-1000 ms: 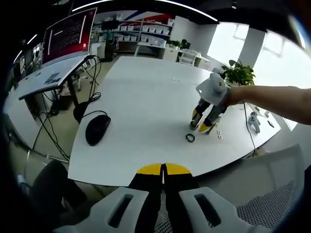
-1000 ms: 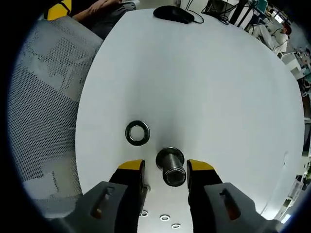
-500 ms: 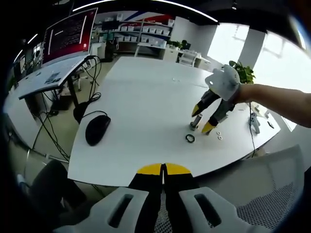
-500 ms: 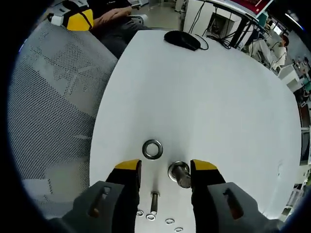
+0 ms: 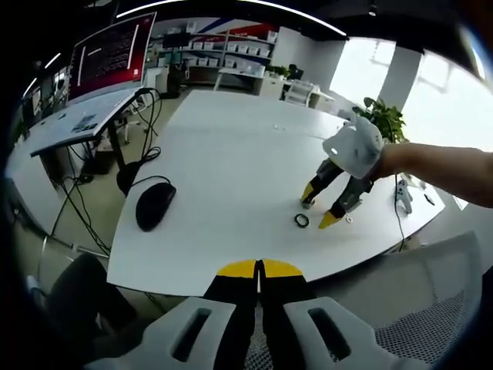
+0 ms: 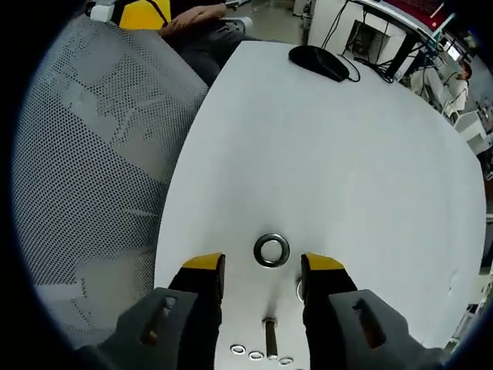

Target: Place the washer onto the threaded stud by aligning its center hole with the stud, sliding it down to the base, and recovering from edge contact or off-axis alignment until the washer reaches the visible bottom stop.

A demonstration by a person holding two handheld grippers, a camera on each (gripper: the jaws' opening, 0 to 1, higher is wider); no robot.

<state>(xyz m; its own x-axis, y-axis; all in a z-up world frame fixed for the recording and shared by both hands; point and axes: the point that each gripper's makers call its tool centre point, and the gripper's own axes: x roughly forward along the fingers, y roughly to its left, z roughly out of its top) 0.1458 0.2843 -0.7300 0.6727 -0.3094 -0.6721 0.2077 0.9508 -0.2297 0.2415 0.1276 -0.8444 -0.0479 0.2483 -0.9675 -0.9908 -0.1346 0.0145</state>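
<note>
My right gripper [image 6: 263,266] hangs over the white desk [image 6: 370,154] with its yellow-tipped jaws spread wide and nothing between them. In the right gripper view the washer [image 6: 272,250], a dark metal ring, lies flat on the desk just ahead of the gap between the tips, touching neither of them. Close to my right-hand jaw a rounded metal part, which I take for the threaded stud [image 6: 299,290], peeks out past the jaw's inner edge; most of it is hidden, so I cannot tell how it stands. A thin bolt [image 6: 270,338] lies on the desk between the jaw bodies, with three small rings [image 6: 256,355] beside its near end. All of this sits close to the desk edge that meets the mesh chair [image 6: 92,177].

From the left gripper view I see the same right gripper [image 5: 318,210] held by a person's hand [image 5: 400,158], tips apart and pointing down at the desk near its edge, the washer [image 5: 301,220] lying between and just below the two tips.

My left gripper [image 5: 259,269] has its jaws pressed together, empty, well back from the desk edge. A black mouse [image 5: 154,206] rests near the opposite edge.
</note>
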